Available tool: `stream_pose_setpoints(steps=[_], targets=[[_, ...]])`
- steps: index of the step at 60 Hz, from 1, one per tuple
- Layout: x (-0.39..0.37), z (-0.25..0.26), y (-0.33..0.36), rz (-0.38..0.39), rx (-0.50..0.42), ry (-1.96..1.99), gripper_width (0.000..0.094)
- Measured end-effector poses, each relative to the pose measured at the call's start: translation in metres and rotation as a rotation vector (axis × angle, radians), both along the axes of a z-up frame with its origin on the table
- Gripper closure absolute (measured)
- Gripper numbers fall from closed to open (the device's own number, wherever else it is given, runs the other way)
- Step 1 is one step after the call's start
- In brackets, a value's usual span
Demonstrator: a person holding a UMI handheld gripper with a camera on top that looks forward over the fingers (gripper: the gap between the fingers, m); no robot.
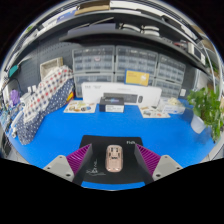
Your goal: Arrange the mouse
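A pinkish-beige computer mouse [114, 157] lies on a black mouse mat [112, 145] on a blue table [60, 135]. My gripper [114, 160] is open, its two fingers with magenta pads [82, 158] standing at either side of the mouse. The mouse rests on the mat between the fingers, with a gap at each side. Its long axis points away from me.
A white box-like device [116, 97] and trays stand at the far edge of the table. A checked cloth over a chair [45, 95] is at the left. A green plant [206, 108] is at the right. Shelves with drawers line the back wall.
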State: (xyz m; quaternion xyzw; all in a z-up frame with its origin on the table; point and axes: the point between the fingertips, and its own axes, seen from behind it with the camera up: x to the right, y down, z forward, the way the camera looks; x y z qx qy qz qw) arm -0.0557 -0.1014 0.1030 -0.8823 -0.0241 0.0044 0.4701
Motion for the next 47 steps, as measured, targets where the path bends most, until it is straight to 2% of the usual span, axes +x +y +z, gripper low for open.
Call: stream_pose_setpoints(steps=[10,20,47], targets=[[0.010,0.085,-0.053,-0.019,0.091,-0.015,0.0078],[0.017,0.127,-0.100,-0.047,0.145,-0.021,0.0079],[0.013,0.143,-0.151,-0.057,0.165,-0.007,0.0078]])
